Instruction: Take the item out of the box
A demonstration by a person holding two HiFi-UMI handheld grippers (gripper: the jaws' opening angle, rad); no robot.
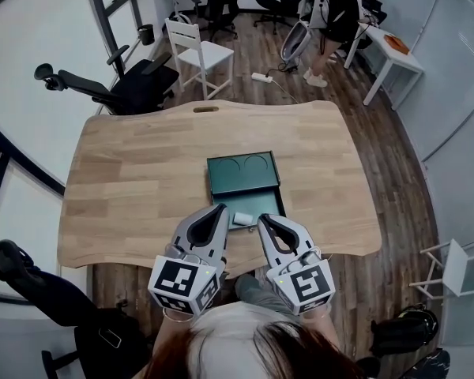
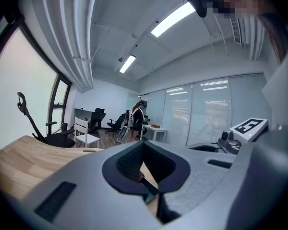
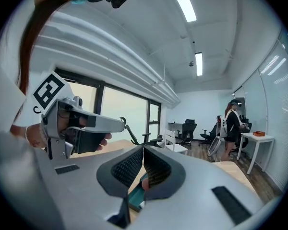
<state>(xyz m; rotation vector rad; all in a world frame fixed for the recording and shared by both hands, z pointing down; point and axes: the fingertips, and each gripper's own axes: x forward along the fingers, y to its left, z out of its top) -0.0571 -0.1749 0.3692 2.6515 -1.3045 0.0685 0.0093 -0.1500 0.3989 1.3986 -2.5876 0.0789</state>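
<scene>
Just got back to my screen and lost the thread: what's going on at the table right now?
A person holds a two-jaw gripper in each hand at the near edge of a wooden table. An open dark green box lies in front of them, with a small white item at its near end. The left gripper and right gripper point at the box from either side of that item, both with jaws together and nothing between them. The item is not yet taken out.

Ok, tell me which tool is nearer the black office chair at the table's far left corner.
Left. The left tool is at the green box's near left edge, the chair's side; the right tool is at its near right edge.
</scene>
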